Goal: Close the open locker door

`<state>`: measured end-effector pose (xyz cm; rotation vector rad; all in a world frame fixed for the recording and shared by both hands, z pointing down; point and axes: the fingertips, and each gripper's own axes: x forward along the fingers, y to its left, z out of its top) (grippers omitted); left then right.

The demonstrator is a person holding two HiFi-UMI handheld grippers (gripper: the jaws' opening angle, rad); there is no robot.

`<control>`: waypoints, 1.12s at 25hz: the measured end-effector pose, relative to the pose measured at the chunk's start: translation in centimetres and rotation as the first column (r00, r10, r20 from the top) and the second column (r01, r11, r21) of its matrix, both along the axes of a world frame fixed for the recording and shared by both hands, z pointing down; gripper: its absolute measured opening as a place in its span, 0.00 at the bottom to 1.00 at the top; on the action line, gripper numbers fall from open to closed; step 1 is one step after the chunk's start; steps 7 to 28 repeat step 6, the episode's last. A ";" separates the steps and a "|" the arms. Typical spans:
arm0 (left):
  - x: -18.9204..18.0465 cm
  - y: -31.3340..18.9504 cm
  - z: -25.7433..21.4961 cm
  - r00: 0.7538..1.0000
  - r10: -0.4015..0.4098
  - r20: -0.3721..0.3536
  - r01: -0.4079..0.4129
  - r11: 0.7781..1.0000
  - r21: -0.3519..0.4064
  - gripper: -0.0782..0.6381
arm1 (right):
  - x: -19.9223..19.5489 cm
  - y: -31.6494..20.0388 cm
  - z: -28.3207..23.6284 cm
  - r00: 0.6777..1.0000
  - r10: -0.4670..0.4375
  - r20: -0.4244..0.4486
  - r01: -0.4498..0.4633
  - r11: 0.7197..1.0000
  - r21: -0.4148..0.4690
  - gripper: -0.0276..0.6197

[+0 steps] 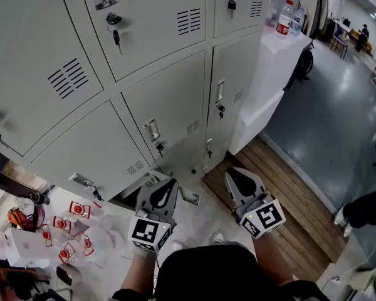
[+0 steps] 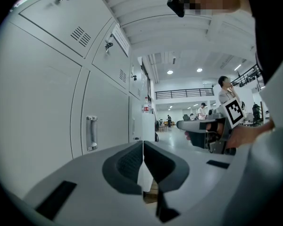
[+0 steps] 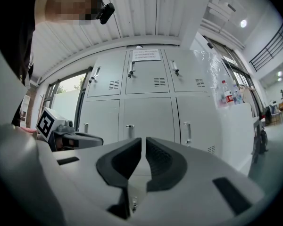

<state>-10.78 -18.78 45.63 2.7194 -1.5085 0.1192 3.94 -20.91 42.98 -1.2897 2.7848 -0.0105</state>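
The pale grey sheet-metal locker doors (image 1: pixel 169 115) filled the wall ahead. Every one that showed whole lay flush in its frame, with keys (image 1: pixel 116 37) hanging from several locks. The right gripper view showed two rows of three doors (image 3: pixel 148 119), all shut. The left gripper view looked along the bank's face (image 2: pixel 106 117) and no door edge stood out from it.

The bottom row near the bank's lower left corner was less sure. There the left gripper (image 1: pixel 165 189) hid part of the row, and a dark strip beside it might have been a gap or only shadow.

Both grippers pointed level at the lockers, apart from any door. The left gripper's jaws (image 2: pixel 143 147) were pressed together with nothing between them. The right gripper (image 1: pixel 238 178) was the same, its pads (image 3: pixel 132 161) meeting on empty air.

To the right of the bank stood a white cabinet (image 1: pixel 263 99) with plastic bottles (image 1: pixel 287 17) on top, above a wooden plank floor (image 1: pixel 282 196). Clear red-labelled bottles (image 1: pixel 75 231) lay on the floor at the left.

By my judgement this fitted two stages: the open door already swung home with the tongs drawn back, or an open door low down or outside these views. A check along the bottom row would settle which, and no push was plainly called for.
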 end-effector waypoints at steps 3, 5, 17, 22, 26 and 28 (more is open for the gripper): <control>0.0 0.0 0.0 1.000 0.002 0.001 -0.002 1.000 -0.002 0.14 | 0.0 0.0 0.1 1.000 -0.001 -0.002 0.001 1.000 0.000 0.11; 0.1 0.1 0.2 1.000 0.004 0.004 -0.004 1.000 -0.012 0.14 | 0.0 0.1 0.1 1.000 -0.003 -0.004 0.003 1.000 -0.001 0.11; 0.1 0.1 0.4 1.000 0.005 0.005 -0.005 1.000 -0.019 0.14 | 0.0 0.1 0.1 1.000 -0.004 -0.005 0.004 1.000 -0.002 0.11; 0.1 0.1 0.4 1.000 0.005 0.005 -0.005 1.000 -0.019 0.14 | 0.0 0.1 0.1 1.000 -0.004 -0.005 0.004 1.000 -0.002 0.11; 0.1 0.1 0.4 1.000 0.005 0.005 -0.005 1.000 -0.019 0.14 | 0.0 0.1 0.1 1.000 -0.004 -0.005 0.004 1.000 -0.002 0.11; 0.1 0.1 0.4 1.000 0.005 0.005 -0.005 1.000 -0.019 0.14 | 0.0 0.1 0.1 1.000 -0.004 -0.005 0.004 1.000 -0.002 0.11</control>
